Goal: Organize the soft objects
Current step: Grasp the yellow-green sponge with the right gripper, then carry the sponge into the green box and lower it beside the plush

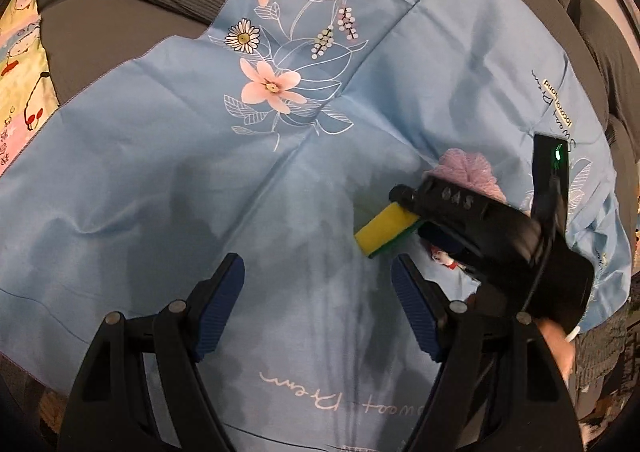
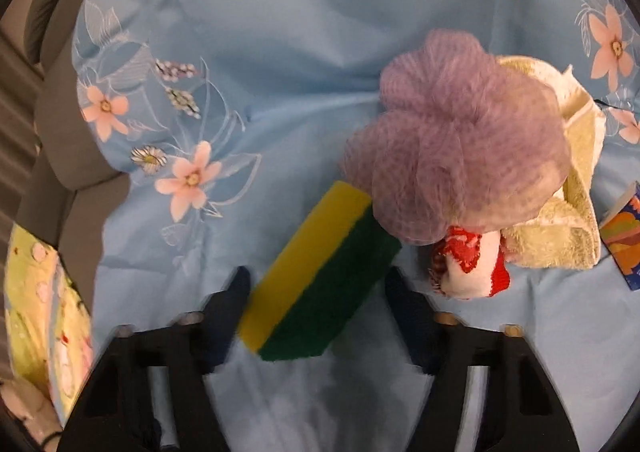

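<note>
A yellow and green sponge (image 2: pixel 320 272) lies on the blue floral cloth (image 2: pixel 280 52), between the spread jaws of my right gripper (image 2: pixel 318 300), which is open; whether its pads touch the sponge I cannot tell. Behind the sponge sit a purple mesh bath pouf (image 2: pixel 460 140), a cream folded towel (image 2: pixel 568 212) and a small red and white soft toy (image 2: pixel 472 264). In the left wrist view my left gripper (image 1: pixel 318 292) is open and empty over bare cloth (image 1: pixel 160 172). The right gripper (image 1: pixel 480 236) stands over the sponge (image 1: pixel 384 228), with the pouf (image 1: pixel 468 168) behind it.
The cloth covers a dark grey sofa (image 1: pixel 120 12). A yellow-green cartoon-print fabric (image 1: pixel 20 52) lies at the left edge and also shows in the right wrist view (image 2: pixel 36 312). A colourful card or box (image 2: pixel 624 240) sits at the right by the towel.
</note>
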Motion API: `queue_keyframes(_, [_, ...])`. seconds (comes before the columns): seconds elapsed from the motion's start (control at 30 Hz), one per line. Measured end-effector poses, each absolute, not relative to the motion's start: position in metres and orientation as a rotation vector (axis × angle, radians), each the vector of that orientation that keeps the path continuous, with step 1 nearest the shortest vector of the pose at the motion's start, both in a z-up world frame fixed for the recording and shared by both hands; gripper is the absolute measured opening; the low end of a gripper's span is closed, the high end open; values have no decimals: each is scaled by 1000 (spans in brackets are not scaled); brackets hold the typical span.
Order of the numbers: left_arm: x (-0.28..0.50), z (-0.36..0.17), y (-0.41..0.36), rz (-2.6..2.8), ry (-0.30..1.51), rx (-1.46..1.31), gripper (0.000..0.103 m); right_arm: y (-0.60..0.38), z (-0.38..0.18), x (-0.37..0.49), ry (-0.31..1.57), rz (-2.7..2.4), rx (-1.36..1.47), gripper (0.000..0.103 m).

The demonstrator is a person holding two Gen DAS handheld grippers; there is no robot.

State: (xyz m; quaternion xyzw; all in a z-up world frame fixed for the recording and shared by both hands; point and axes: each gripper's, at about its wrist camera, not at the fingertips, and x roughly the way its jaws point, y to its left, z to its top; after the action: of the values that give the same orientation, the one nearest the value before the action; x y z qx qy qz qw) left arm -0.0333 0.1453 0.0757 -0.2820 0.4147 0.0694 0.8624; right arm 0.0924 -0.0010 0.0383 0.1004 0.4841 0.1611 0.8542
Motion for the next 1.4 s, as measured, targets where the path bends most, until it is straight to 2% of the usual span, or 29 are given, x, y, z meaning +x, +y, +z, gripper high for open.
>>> queue_keyframes(0.1, [-33, 77, 144, 129, 869, -600, 76, -13, 36, 82, 989, 381, 245, 37])
queue_keyframes(0.17, [-33, 78, 142, 126, 867, -603, 76, -26, 39, 72, 979, 396, 270, 30])
queue_keyframes(0.33, [-36, 78, 132, 86, 874, -590, 76, -79, 53, 34, 923, 409, 308, 28])
queue_keyframes(0.5, [-36, 77, 111, -7, 894, -568, 76, -126, 47, 2, 966, 424, 355, 28])
queue_keyframes(0.63, [-32, 68, 80, -109, 943, -533, 76, -159, 28, -16, 1023, 331, 370, 32])
queue_keyframes(0.67, [-31, 66, 72, -133, 953, -525, 75, -168, 25, -20, 1023, 322, 396, 40])
queue_keyframes(0.7, [-30, 63, 64, -158, 962, -517, 75, -180, 22, -22, 1027, 284, 419, 52])
queue_keyframes(0.77, [-29, 59, 47, -217, 978, -498, 74, -196, 21, -29, 1001, 212, 438, 62])
queue_keyframes(0.87, [-32, 56, 22, -314, 986, -448, 73, -217, 30, -35, 932, 153, 466, 62])
queue_keyframes(0.9, [-33, 57, 15, -334, 979, -428, 72, -220, 32, -35, 915, 166, 479, 62])
queue_keyframes(0.93, [-34, 57, 9, -350, 968, -403, 66, -223, 34, -36, 900, 187, 497, 62])
queue_keyframes(1.0, [-34, 55, -4, -366, 962, -354, 51, -224, 32, -36, 897, 226, 518, 62])
queue_keyframes(1.03, [-33, 52, -9, -371, 970, -339, 39, -221, 29, -34, 908, 251, 529, 61])
queue_keyframes(1.07, [-31, 47, -14, -375, 988, -326, 32, -217, 26, -32, 921, 270, 535, 57])
queue_keyframes(1.13, [-27, 37, -19, -378, 1025, -319, 31, -208, 16, -27, 959, 300, 550, 53])
queue_keyframes(1.2, [-25, 32, -20, -389, 1031, -342, 29, -201, 7, -23, 989, 306, 552, 41])
queue_keyframes(1.23, [-25, 32, -20, -392, 1027, -342, 29, -197, 1, -21, 1008, 307, 553, 38])
queue_keyframes(1.4, [-34, 44, -23, -383, 976, -300, 27, -197, 4, -28, 971, 326, 545, 34])
